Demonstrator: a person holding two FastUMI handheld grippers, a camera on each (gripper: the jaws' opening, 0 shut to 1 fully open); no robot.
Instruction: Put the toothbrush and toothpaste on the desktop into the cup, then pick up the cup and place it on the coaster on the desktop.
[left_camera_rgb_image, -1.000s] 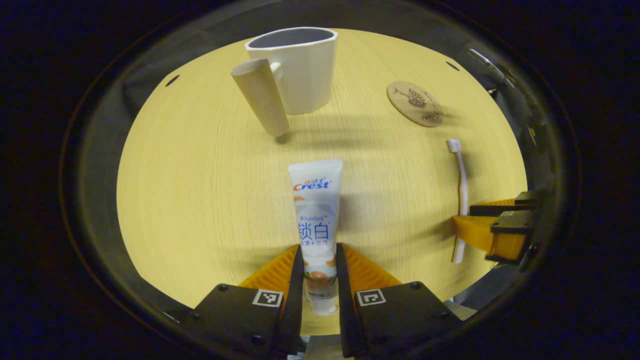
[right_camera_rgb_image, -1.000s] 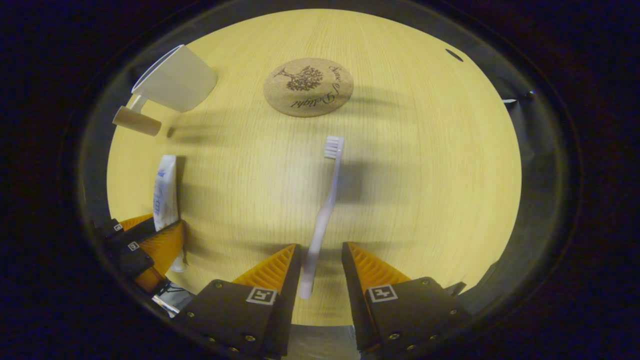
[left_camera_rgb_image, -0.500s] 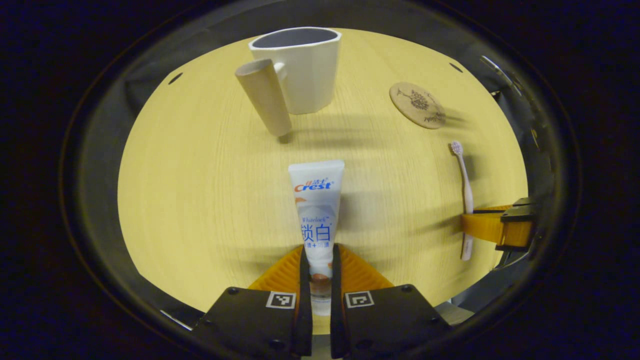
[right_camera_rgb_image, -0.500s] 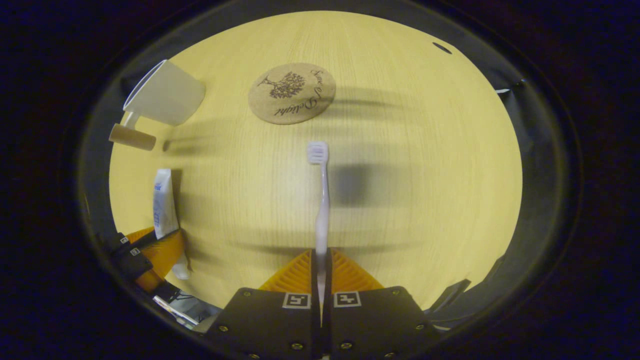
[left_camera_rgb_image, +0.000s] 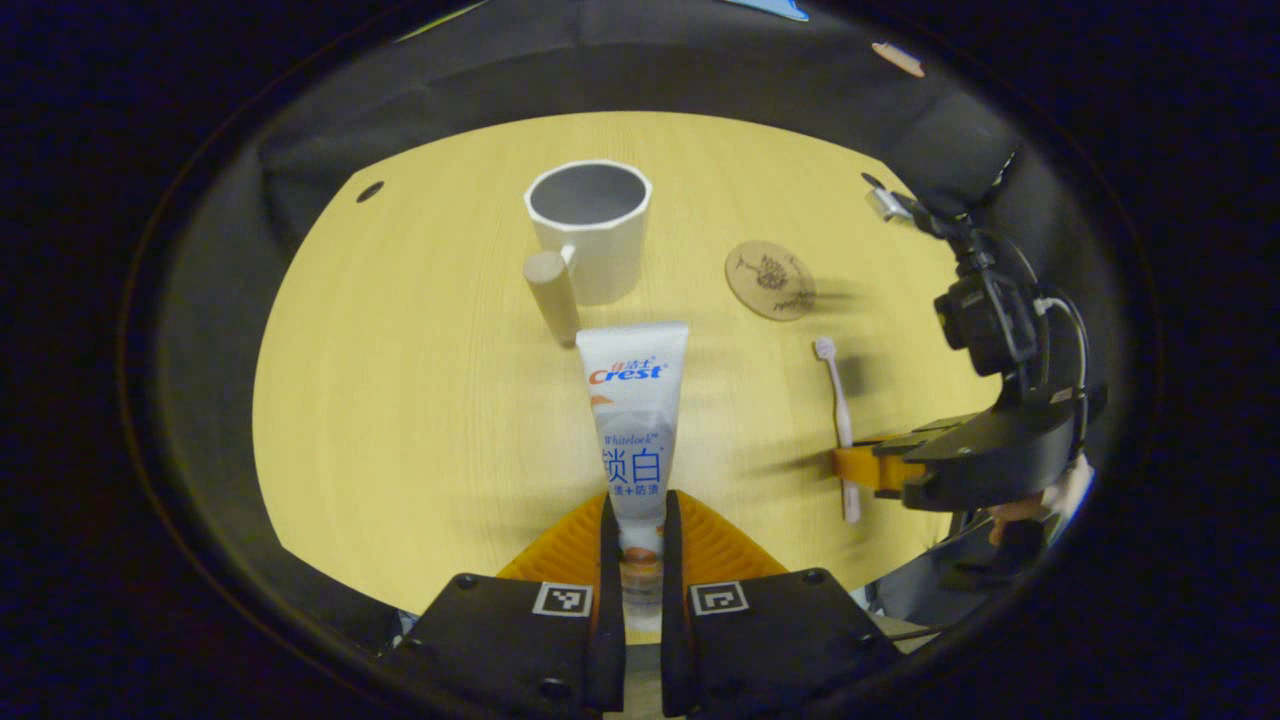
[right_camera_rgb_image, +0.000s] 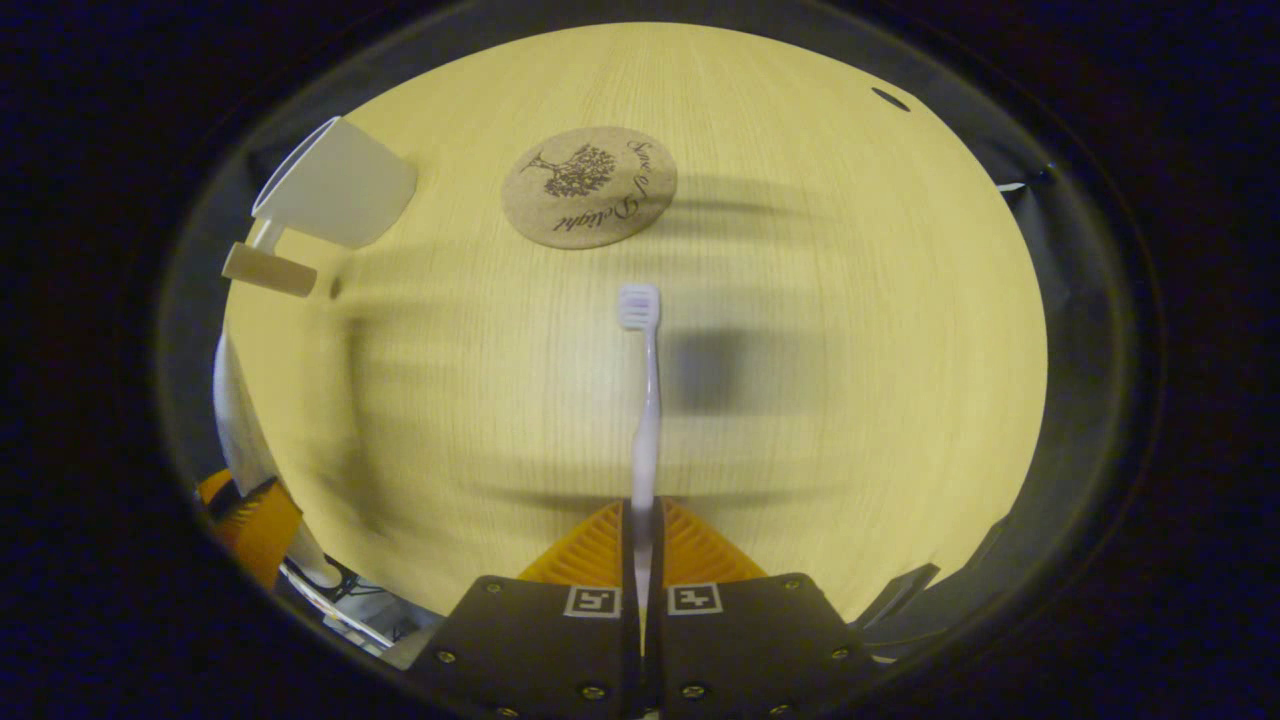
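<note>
cup (left_camera_rgb_image: 589, 235) left of coaster (left_camera_rgb_image: 769, 280) (well apart), both on desktop (left_camera_rgb_image: 400, 380)

We count one white faceted cup with a cylindrical handle (left_camera_rgb_image: 590, 240), one white squeeze tube of toothpaste with blue lettering (left_camera_rgb_image: 633, 420), one pale slim plastic toothbrush (right_camera_rgb_image: 645, 410), one round cork coaster printed with a tree (right_camera_rgb_image: 589, 186), and one light wooden tabletop (right_camera_rgb_image: 850, 350). Two grippers: the left gripper (left_camera_rgb_image: 633, 530) and the right gripper (right_camera_rgb_image: 641, 540). We count two small dark holes in the tabletop in the left gripper view
</note>
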